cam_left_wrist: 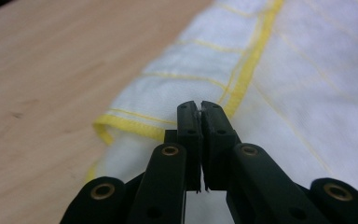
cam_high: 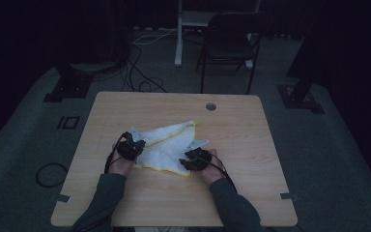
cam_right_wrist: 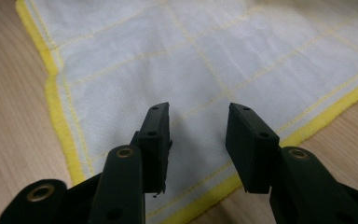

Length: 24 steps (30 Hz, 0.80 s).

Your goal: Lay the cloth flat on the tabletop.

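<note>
Here, a white cloth (cam_high: 166,145) with yellow hem and thin yellow grid lines lies partly folded on the wooden desk (cam_high: 125,203), slightly left of centre and toward the near side. At its left edge sits the left gripper (cam_high: 134,145); in the left gripper view its jaws are clenched together at the yellow-hemmed fold (cam_left_wrist: 135,125), with a sliver of white fabric pinched between the tips. At the cloth's near right corner the right gripper (cam_high: 191,159) hovers low; in the right gripper view its jaws stand apart over the fabric (cam_right_wrist: 205,70), gripping nothing, the hem (cam_right_wrist: 58,107) running along both sides of them. A cable hole (cam_high: 211,106) sits far right on the desk. A folding chair (cam_high: 229,41) stands behind.
</note>
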Each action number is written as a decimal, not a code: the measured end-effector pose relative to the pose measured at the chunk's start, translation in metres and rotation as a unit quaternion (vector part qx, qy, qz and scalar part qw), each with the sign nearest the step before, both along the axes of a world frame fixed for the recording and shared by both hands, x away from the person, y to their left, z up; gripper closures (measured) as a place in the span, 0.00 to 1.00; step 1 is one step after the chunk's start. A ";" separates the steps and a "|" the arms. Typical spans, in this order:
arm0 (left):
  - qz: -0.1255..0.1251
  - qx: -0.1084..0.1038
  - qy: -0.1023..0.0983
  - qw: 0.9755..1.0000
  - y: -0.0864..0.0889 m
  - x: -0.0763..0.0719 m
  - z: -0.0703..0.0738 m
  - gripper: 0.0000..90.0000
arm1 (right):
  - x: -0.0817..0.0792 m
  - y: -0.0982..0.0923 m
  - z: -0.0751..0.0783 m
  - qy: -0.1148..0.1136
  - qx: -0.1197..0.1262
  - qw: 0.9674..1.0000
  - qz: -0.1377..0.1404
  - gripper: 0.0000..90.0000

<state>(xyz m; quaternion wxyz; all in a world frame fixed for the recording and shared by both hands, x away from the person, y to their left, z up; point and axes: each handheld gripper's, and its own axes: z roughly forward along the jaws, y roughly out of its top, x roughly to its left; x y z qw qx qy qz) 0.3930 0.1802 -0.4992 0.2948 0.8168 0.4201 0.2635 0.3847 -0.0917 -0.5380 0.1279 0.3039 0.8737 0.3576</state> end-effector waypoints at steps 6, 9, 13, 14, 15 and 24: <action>0.020 -0.023 -0.007 1.000 0.009 0.013 0.010 0.98 | -0.006 -0.004 0.001 0.002 -0.006 1.000 0.009 0.67; 0.027 -0.030 -0.006 0.999 0.011 0.019 0.010 0.98 | -0.010 -0.007 0.001 0.002 -0.006 1.000 0.011 0.68; 0.034 -0.038 -0.001 0.999 0.013 0.028 0.011 0.98 | -0.016 -0.011 0.001 0.003 -0.007 1.000 0.013 0.68; 0.036 -0.038 0.000 0.999 0.013 0.031 0.011 0.98 | -0.018 -0.012 0.001 0.005 -0.008 1.000 0.014 0.68; 0.039 -0.040 0.002 0.998 0.014 0.034 0.011 0.98 | -0.020 -0.013 0.001 0.005 -0.009 1.000 0.016 0.68; 0.068 -0.049 0.026 0.996 0.022 0.063 0.008 0.98 | -0.033 -0.025 0.000 0.007 -0.001 1.000 0.018 0.68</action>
